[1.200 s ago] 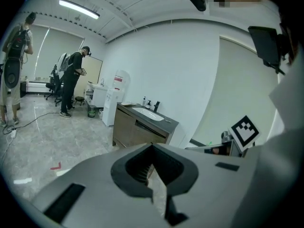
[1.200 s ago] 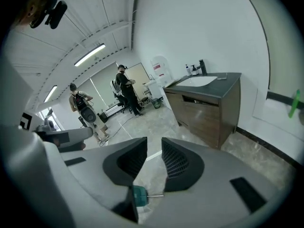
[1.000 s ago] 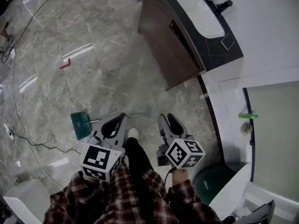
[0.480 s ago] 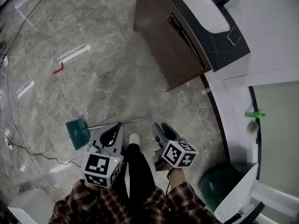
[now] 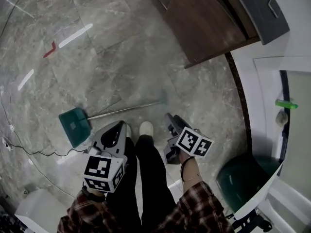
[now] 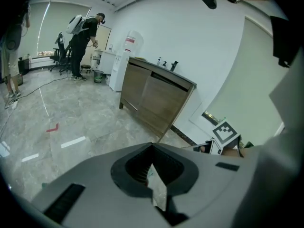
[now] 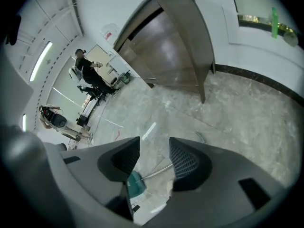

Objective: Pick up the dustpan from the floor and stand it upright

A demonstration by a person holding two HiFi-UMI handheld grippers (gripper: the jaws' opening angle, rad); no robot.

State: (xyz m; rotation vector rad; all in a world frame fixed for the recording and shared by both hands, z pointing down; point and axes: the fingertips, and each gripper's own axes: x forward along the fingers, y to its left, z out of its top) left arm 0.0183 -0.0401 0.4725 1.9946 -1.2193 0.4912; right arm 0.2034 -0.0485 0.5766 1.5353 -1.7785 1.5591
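Green dustpan [image 5: 74, 126] lay flat on the marble floor [image 5: 121, 57] at left, its metal handle [image 5: 124, 110] running right, untouched. Left gripper [image 5: 121, 125] hung on the near side of that handle, jaws clenched together on nothing. Right gripper [image 5: 171, 116] sat near the handle's right end, clear of it — jaws spread, just been opening, nothing between them. Brown cabinet [image 5: 204, 23] stood far right.
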